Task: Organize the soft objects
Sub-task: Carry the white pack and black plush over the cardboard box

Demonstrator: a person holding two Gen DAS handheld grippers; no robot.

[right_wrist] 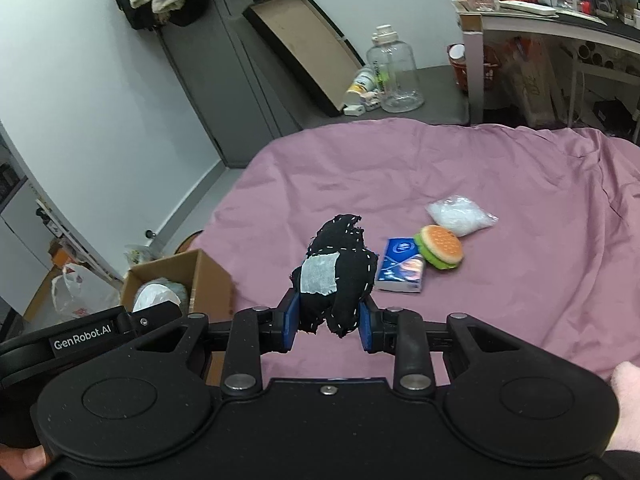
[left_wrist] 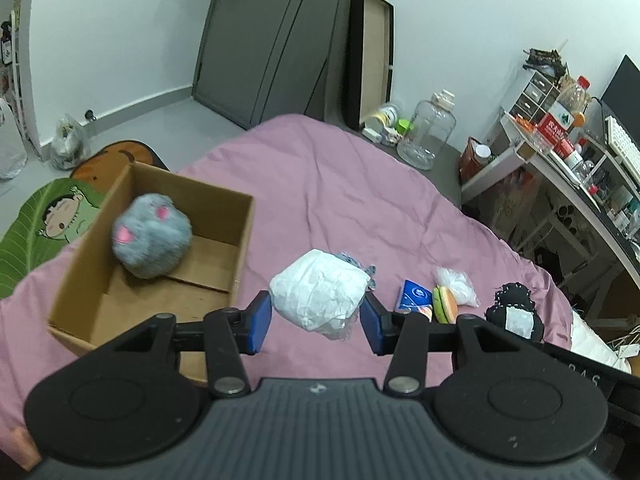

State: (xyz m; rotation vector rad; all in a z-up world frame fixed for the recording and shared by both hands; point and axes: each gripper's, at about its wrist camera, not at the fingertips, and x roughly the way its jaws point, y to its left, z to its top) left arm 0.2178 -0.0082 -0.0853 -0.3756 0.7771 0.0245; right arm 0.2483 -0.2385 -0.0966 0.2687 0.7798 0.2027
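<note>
My left gripper (left_wrist: 316, 318) holds a white crinkled soft bundle (left_wrist: 318, 294) between its blue pads, above the pink bedspread (left_wrist: 320, 184) just right of the cardboard box (left_wrist: 100, 264). A grey plush with pink patches (left_wrist: 152, 236) lies in the box. My right gripper (right_wrist: 329, 322) is shut on a black stitched plush with a white patch (right_wrist: 340, 268), held above the bed. A blue tissue pack (right_wrist: 402, 266), a toy burger (right_wrist: 440, 246) and a clear bag of white stuffing (right_wrist: 460, 214) lie on the bed beyond it.
The box (right_wrist: 200, 276) stands at the bed's left edge, above a leaf-print mat (left_wrist: 36, 224). Past the bed's far end, a large clear jug (left_wrist: 430, 132), bottles and a leaning board stand on the floor. A cluttered white desk (left_wrist: 560, 168) is at the right.
</note>
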